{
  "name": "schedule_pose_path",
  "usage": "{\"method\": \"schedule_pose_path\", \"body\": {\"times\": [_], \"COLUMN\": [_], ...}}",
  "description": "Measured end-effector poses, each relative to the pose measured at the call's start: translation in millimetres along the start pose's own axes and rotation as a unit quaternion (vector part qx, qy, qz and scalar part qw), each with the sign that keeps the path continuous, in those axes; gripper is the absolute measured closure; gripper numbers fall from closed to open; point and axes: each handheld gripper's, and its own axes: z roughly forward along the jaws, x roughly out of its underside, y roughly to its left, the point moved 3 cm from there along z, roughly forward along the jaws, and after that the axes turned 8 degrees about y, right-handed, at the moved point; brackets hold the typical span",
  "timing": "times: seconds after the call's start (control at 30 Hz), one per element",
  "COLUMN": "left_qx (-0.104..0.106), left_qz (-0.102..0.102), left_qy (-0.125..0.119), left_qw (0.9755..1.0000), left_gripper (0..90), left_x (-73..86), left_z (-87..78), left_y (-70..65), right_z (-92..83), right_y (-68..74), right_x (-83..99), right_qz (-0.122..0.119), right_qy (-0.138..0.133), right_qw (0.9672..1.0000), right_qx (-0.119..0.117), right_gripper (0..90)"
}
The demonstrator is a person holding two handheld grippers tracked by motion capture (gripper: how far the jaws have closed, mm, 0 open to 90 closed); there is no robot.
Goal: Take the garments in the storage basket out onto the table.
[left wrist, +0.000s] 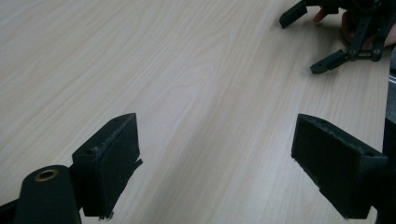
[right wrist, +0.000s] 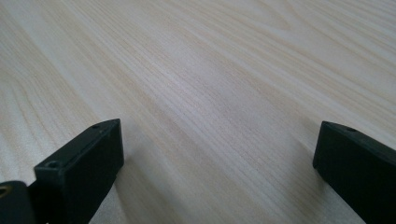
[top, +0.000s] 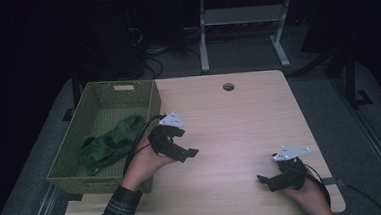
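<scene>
My left gripper (top: pixel 186 142) hovers just right of a green woven basket (top: pixel 150 97) and points right across the bare wooden table (top: pixel 229 125). In the left gripper view its jaws (left wrist: pixel 217 135) stand wide open with nothing between them. A green cloth (top: pixel 108 142) lies crumpled inside the basket. My right gripper (top: pixel 266 168) is near the table's front right corner and points left. It too is open over bare wood (right wrist: pixel 218 130). The left gripper view catches the right gripper (left wrist: pixel 336 42) at its top right, jaws spread.
A round cable hole (top: pixel 228 86) sits near the table's far edge. Behind the table stands a white-legged desk frame (top: pixel 244 29) with cables on the dark floor. The basket fills the table's left side.
</scene>
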Motion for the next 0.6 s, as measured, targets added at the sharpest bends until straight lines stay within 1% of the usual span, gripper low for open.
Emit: {"method": "schedule_pose_path", "body": {"times": [0.03, 0.13, 0.17, 0.2, 0.23, 0.27, 0.3, 0.33, 0.37, 0.4, 0.6], "left_qx": [-0.001, -0.003, -0.003, -0.004, -0.004, -0.005, -0.003, -0.006, -0.006, -0.005, -0.012], "left_qz": [-0.005, -0.003, -0.007, -0.004, -0.009, -0.002, -0.009, -0.004, -0.004, -0.010, -0.009], "left_qy": [-0.007, -0.007, -0.005, -0.003, -0.005, -0.001, -0.003, 0.001, 0.001, -0.002, 0.009], "left_qw": [1.0000, 1.0000, 1.0000, 1.0000, 0.9999, 1.0000, 0.9999, 1.0000, 1.0000, 0.9999, 0.9998], "left_gripper": [14.7, 15.0, 15.0, 15.0, 15.0, 15.0, 15.0, 15.0, 15.0, 15.0, 15.0], "left_x": [-1.5, -2.5, -2.4, -2.5, -2.5, -2.2, -2.1, -1.8, -1.8, -1.5, 0.1], "left_z": [-3.4, -8.0, -9.2, -10.8, -11.6, -13.4, -14.0, -15.6, -15.6, -17.6, -23.8], "left_y": [1.4, 5.2, 6.0, 7.7, 8.2, 10.1, 10.1, 12.2, 12.2, 13.6, 22.2], "right_z": [-0.1, 0.0, 0.0, 0.0, 0.0, 0.0, 0.0, 0.0, 0.0, 0.0, 0.0], "right_y": [0.1, 0.0, 0.1, 0.0, 0.1, 0.0, 0.1, 0.0, 0.0, 0.0, 0.0], "right_x": [0.0, 0.0, 0.0, 0.0, 0.0, 0.0, 0.0, 0.0, 0.0, 0.0, 0.0], "right_qz": [0.000, 0.000, 0.000, 0.000, 0.000, 0.000, 0.000, 0.000, 0.000, 0.000, 0.000], "right_qy": [0.000, 0.000, 0.000, 0.000, 0.000, 0.000, 0.000, 0.000, 0.000, 0.000, 0.000], "right_qw": [1.0000, 1.0000, 1.0000, 1.0000, 1.0000, 1.0000, 1.0000, 1.0000, 1.0000, 1.0000, 1.0000], "right_qx": [-0.001, 0.000, -0.001, 0.000, -0.001, -0.001, -0.001, 0.000, 0.000, -0.001, -0.001], "right_gripper": [1.5, 1.5, 1.5, 1.5, 1.5, 1.5, 1.5, 1.5, 1.5, 1.5, 1.5]}}
